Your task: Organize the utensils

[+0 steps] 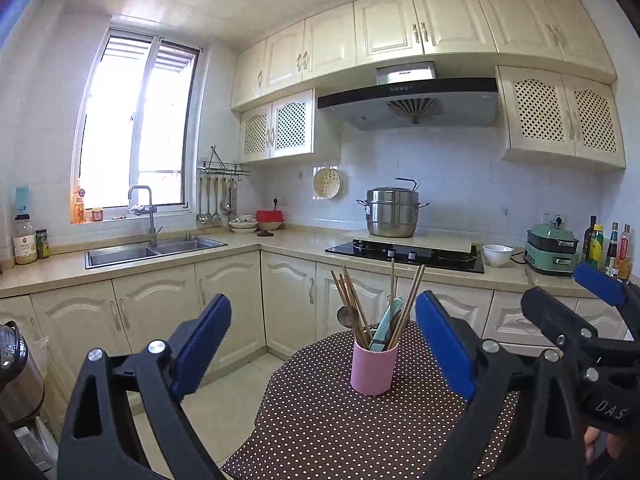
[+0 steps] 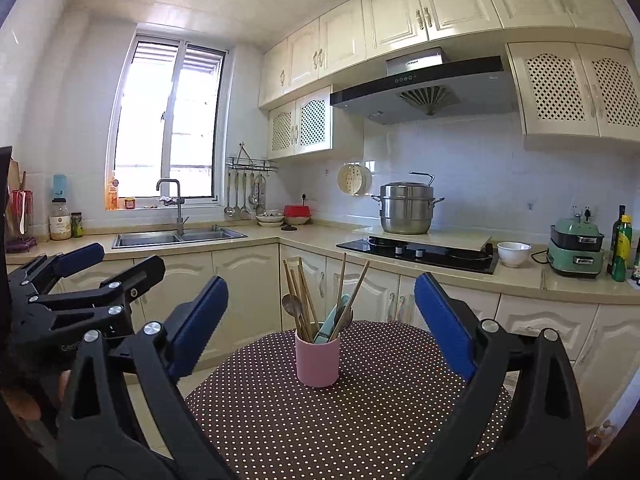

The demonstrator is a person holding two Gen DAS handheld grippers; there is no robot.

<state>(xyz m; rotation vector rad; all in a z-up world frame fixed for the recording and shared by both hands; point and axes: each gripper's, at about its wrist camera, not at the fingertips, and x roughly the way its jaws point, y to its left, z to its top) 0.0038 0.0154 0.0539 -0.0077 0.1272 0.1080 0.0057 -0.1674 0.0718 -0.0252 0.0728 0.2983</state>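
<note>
A pink cup (image 1: 374, 366) stands upright on a round table with a brown polka-dot cloth (image 1: 320, 420). It holds several wooden chopsticks (image 1: 352, 304), a metal spoon (image 1: 345, 316) and a light-green utensil (image 1: 386, 320). My left gripper (image 1: 323, 338) is open and empty, held back from the cup. The right gripper shows at the right edge of the left wrist view (image 1: 568, 300). In the right wrist view the cup (image 2: 318, 362) sits ahead of my open, empty right gripper (image 2: 321, 316), and the left gripper (image 2: 100, 268) shows at the left, also open.
Cream lower cabinets (image 1: 240, 300) and a counter with a steel sink (image 1: 152, 250), a black hob (image 1: 404, 256) with a steel pot (image 1: 391, 212), a white bowl (image 1: 497, 254) and a green appliance (image 1: 552, 248) lie beyond the table. A dark appliance (image 1: 16, 372) stands at the left.
</note>
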